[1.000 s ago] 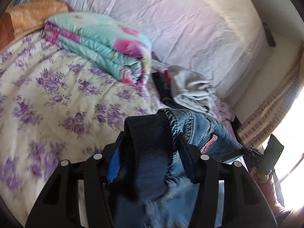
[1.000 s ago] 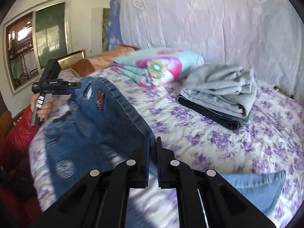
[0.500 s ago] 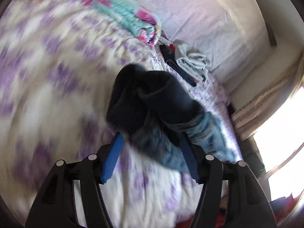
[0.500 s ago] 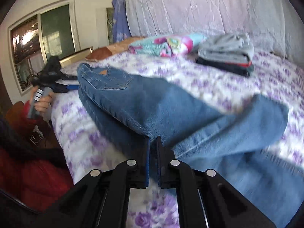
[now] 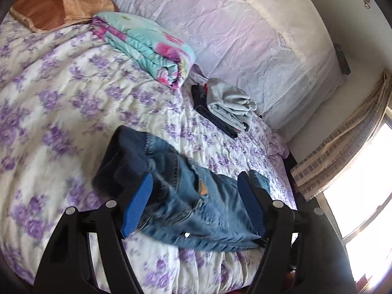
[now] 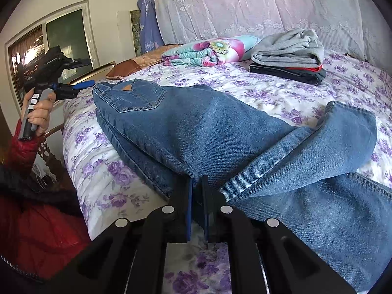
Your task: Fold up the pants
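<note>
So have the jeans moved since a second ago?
Yes. The jeans were hanging above the bedspread; now they lie flat on it, waistband toward the pillow, right gripper clamped on them.

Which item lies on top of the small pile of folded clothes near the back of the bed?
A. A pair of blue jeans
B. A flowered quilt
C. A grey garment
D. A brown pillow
C: the folded grey garment sits on top of the pile, over a red layer and dark clothes, while the jeans lie spread out nearer the camera on the bed.
</note>
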The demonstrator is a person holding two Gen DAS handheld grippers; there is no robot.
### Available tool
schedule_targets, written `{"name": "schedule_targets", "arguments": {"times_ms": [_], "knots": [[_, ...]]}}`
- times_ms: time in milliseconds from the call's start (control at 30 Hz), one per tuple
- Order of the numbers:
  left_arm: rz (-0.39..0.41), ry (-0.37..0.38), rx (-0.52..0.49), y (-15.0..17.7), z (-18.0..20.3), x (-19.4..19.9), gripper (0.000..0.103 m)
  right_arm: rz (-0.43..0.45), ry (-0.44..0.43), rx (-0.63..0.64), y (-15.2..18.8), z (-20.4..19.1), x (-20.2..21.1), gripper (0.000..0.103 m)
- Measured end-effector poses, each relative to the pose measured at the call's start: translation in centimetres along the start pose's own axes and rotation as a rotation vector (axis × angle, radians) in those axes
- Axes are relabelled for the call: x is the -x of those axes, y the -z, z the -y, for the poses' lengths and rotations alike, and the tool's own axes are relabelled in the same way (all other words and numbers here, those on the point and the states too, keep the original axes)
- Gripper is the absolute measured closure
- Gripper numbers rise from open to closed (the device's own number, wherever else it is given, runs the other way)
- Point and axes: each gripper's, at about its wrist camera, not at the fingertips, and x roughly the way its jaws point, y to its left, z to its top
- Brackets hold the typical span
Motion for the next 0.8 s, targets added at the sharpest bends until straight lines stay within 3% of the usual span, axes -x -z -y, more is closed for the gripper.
{"name": "schedule_targets", "arguments": {"times_ms": [100, 167, 233, 300, 367, 433, 533, 600, 700, 800], "knots": [[-0.047, -0.072, -0.005, 0.3, -1.5, -2.2, 0.035, -0.009, -0.019, -0.022, -0.1, 0.4, -0.2, 0.095], [-0.106, -0.132, 0.027, 1.3, -3.7, -3.6, 0.042, -0.012, -0.025, -0.029, -0.1, 0.5, -0.2, 0.095], [-0.083, -0.104, 0.038, 1.8, -4.7, -3.0, 0.051, -0.018, -0.023, -0.029, -0.2, 0.4, -0.3, 0.095], [-0.083, -0.098, 0.07, 1.8, -5.2, -2.0, 0.051, -0.024, -0.025, -0.034, -0.2, 0.5, -0.5, 0.095], [-0.063, -0.151, 0.098, 1.6, -5.0, -0.9, 0.052, -0.027, -0.031, -0.043, -0.2, 0.6, -0.5, 0.095], [-0.012, -0.146, 0.048, 1.0, -2.9, 0.7, 0.052, -0.027, -0.033, -0.047, -0.2, 0.6, -0.5, 0.095], [-0.032, -0.081, -0.082, 1.1, 1.7, 0.2, 0.045, -0.028, -0.037, -0.054, -0.2, 0.6, -0.6, 0.095], [-0.095, -0.036, -0.195, 2.5, 5.8, -2.3, 0.036, -0.028, -0.039, -0.057, -0.2, 0.7, -0.6, 0.095], [-0.267, 0.018, -0.302, 5.5, 10.6, -8.7, 0.036, -0.025, -0.035, -0.055, -0.1, 0.6, -0.6, 0.095], [-0.379, 0.033, -0.378, 8.2, 14.0, -14.2, 0.036, -0.024, -0.031, -0.052, -0.1, 0.6, -0.5, 0.095]]}}
